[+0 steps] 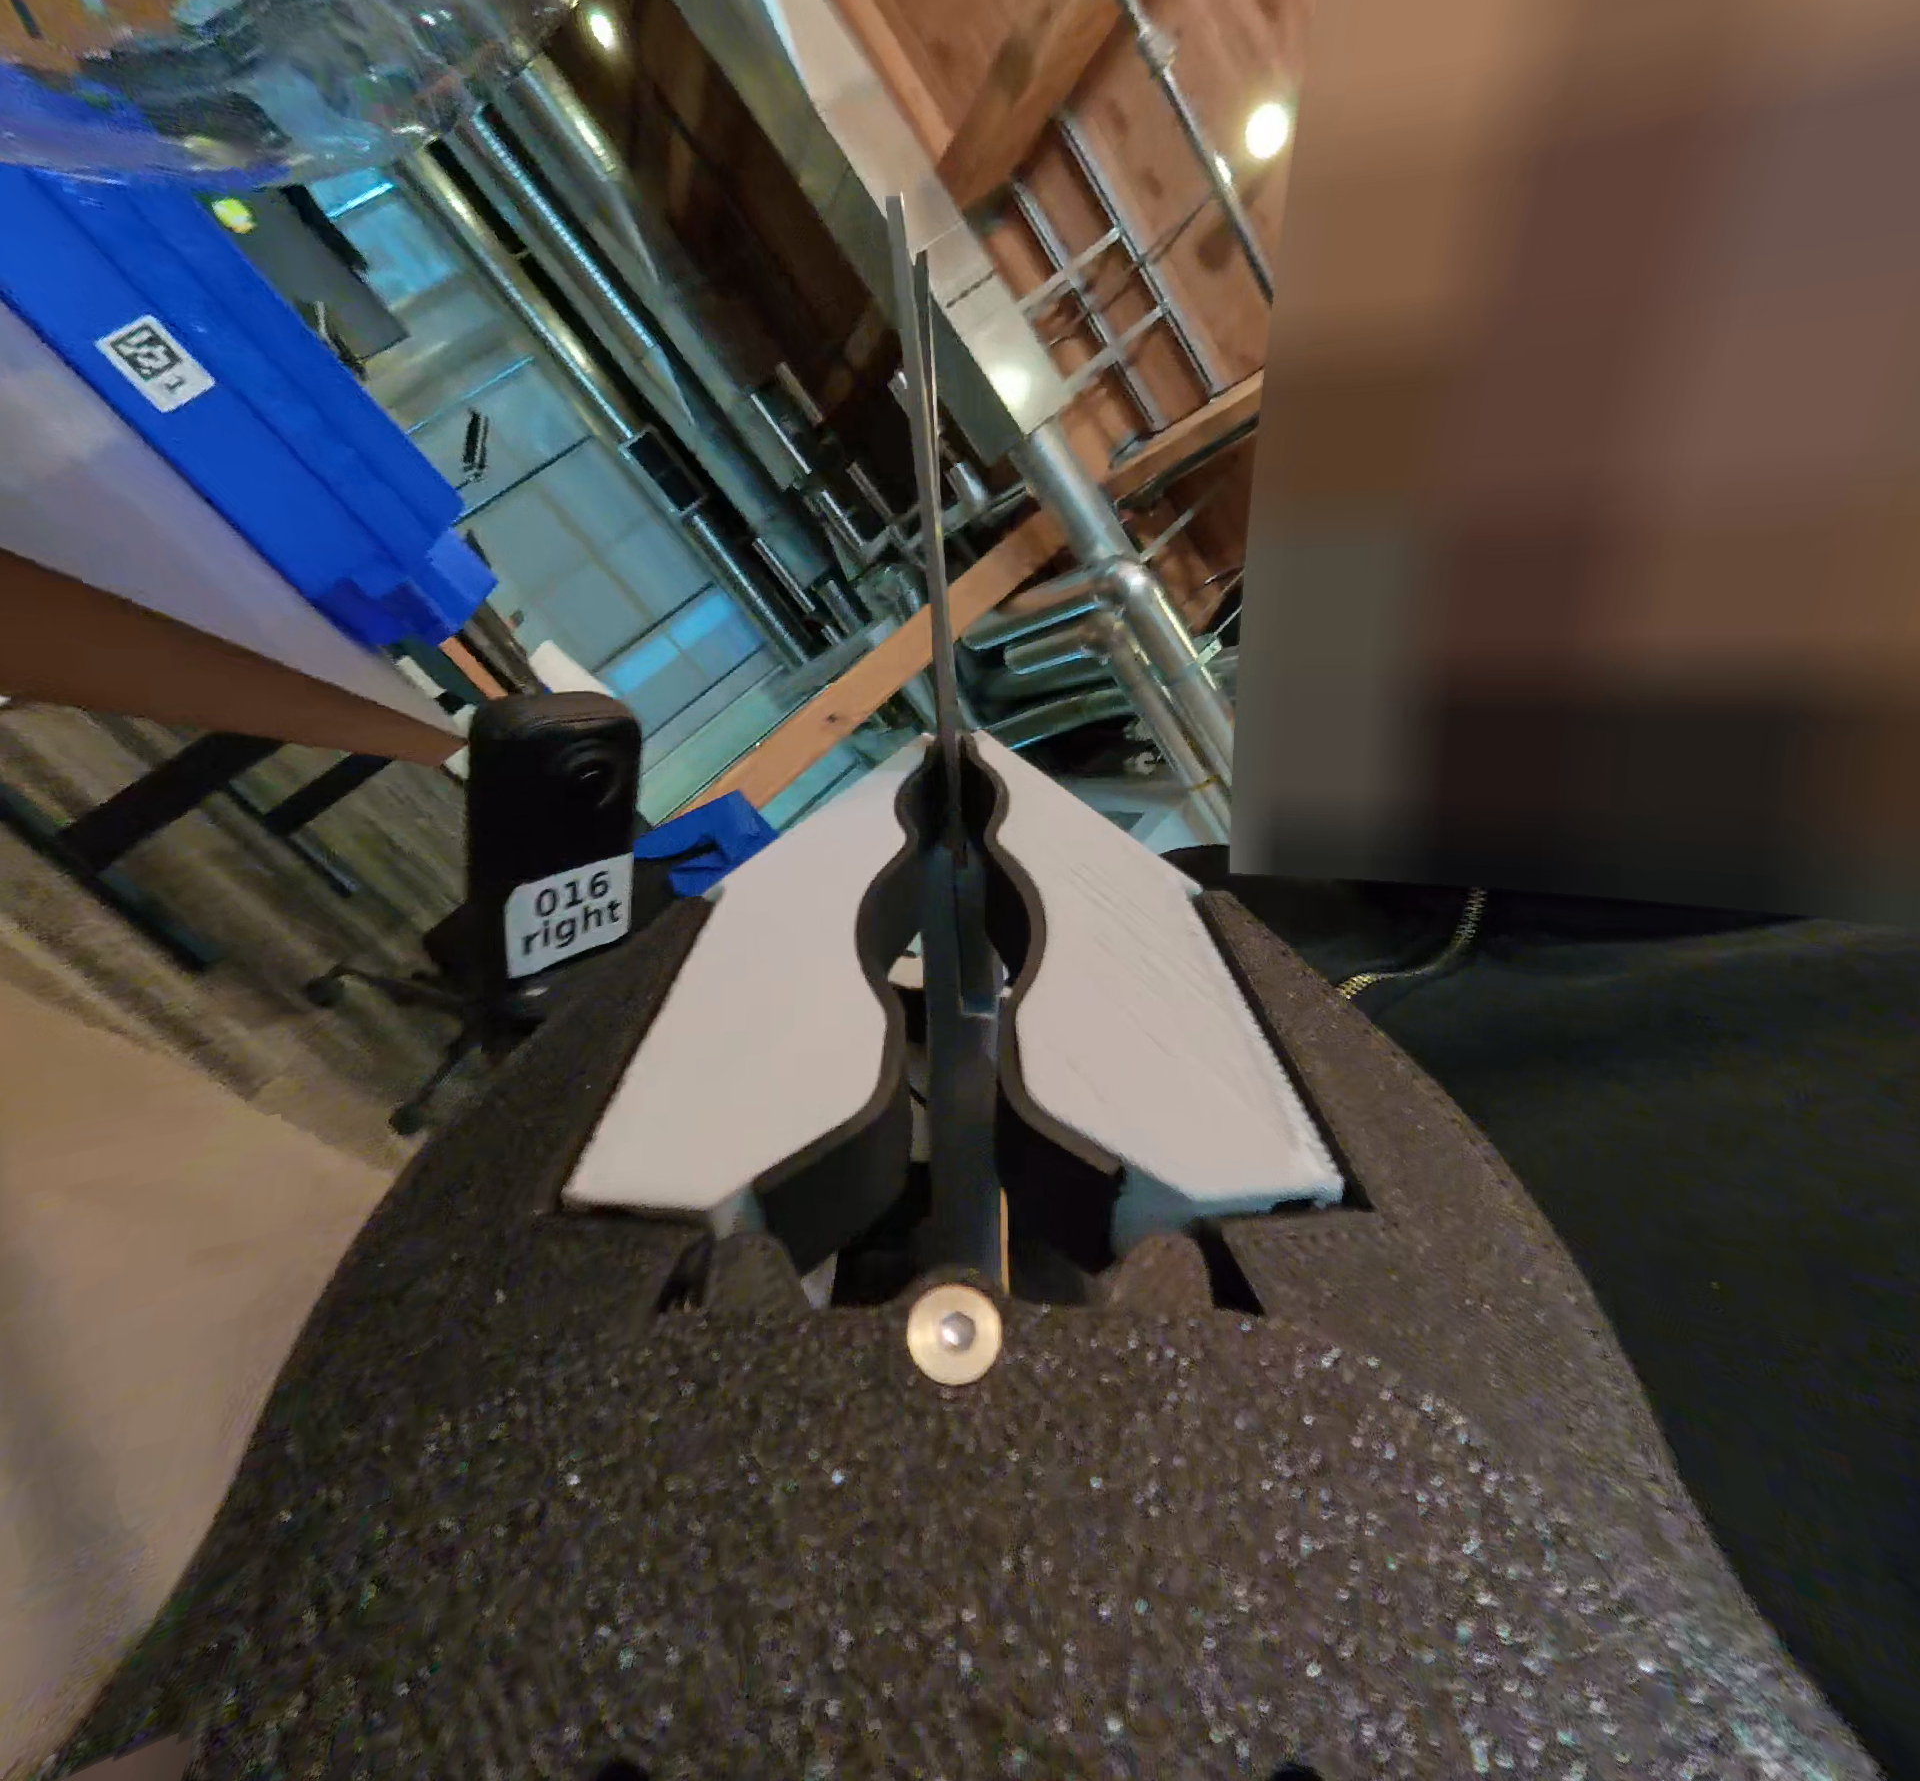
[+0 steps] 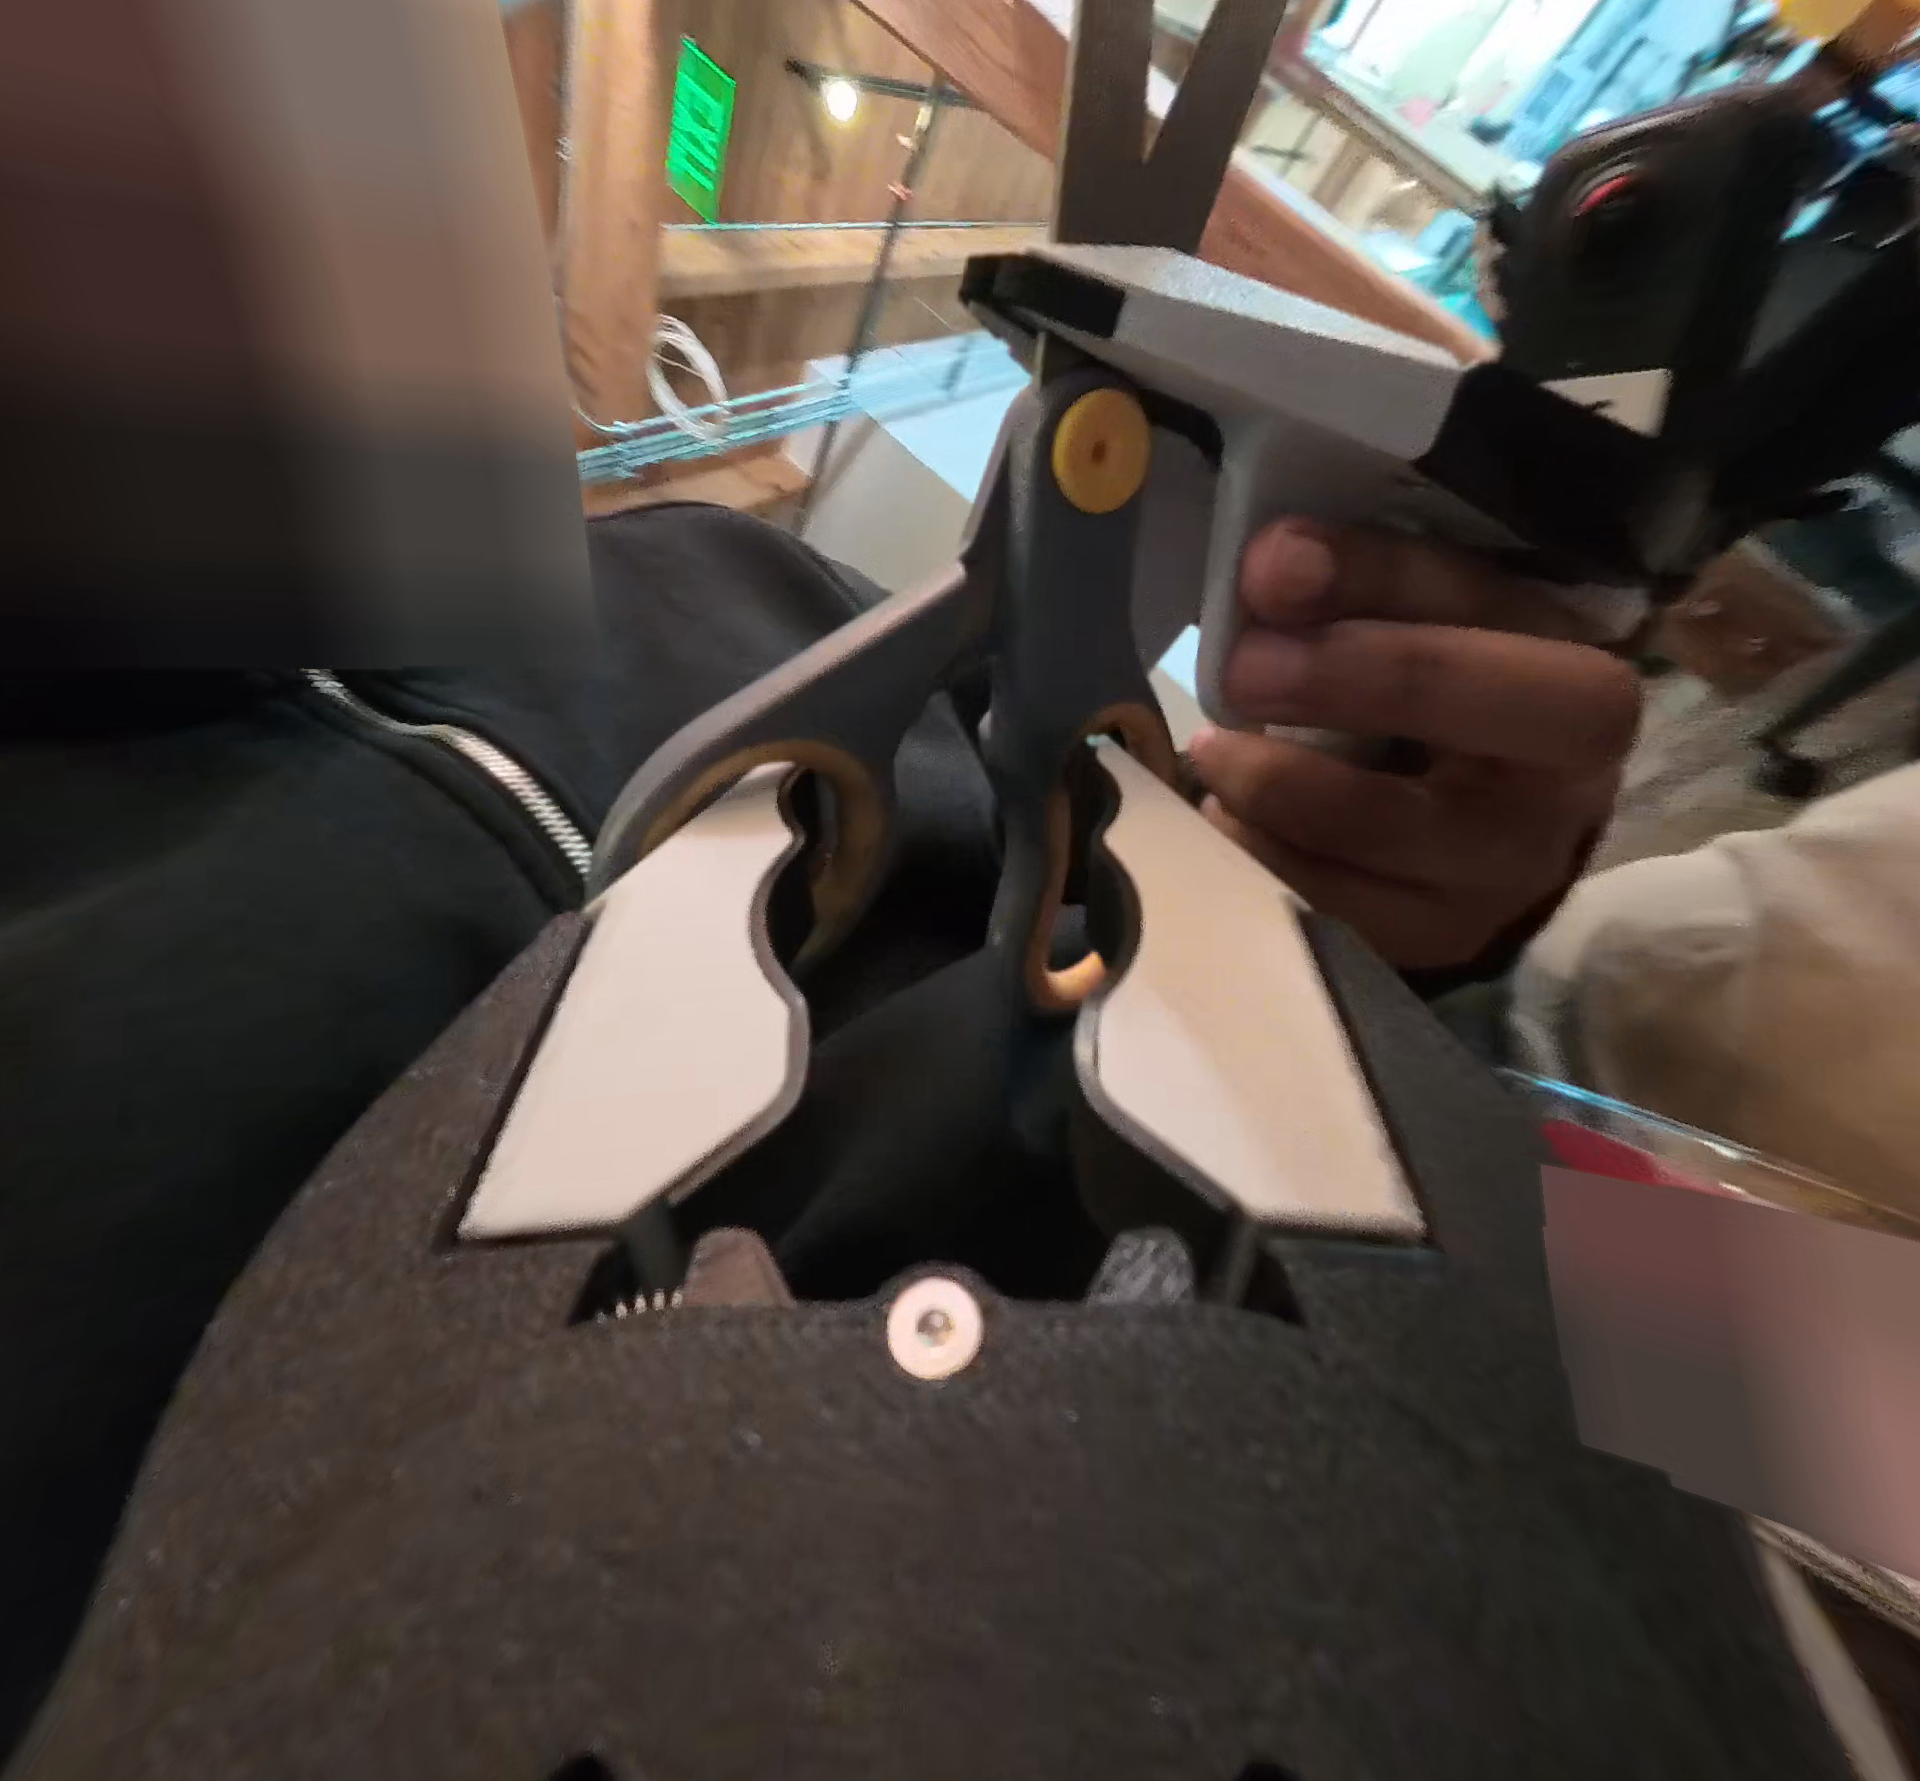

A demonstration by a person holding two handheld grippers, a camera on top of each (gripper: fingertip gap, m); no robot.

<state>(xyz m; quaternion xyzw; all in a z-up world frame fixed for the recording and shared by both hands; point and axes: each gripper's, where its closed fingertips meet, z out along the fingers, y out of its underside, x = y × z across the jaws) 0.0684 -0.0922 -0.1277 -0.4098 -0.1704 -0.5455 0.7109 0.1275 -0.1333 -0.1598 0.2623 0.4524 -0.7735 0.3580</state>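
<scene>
Wooden beams [image 1: 1039, 17] loom above the scissors [image 2: 1039, 609], pinched edge-on in my left gripper [image 1: 951, 796]; my right gripper [image 2: 940, 858] gapes around their handles, so I risk twisting them loose.

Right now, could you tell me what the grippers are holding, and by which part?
The left gripper is shut on the scissors near the pivot, blades open. The right gripper is open, its fingers inside the handle loops.
</scene>
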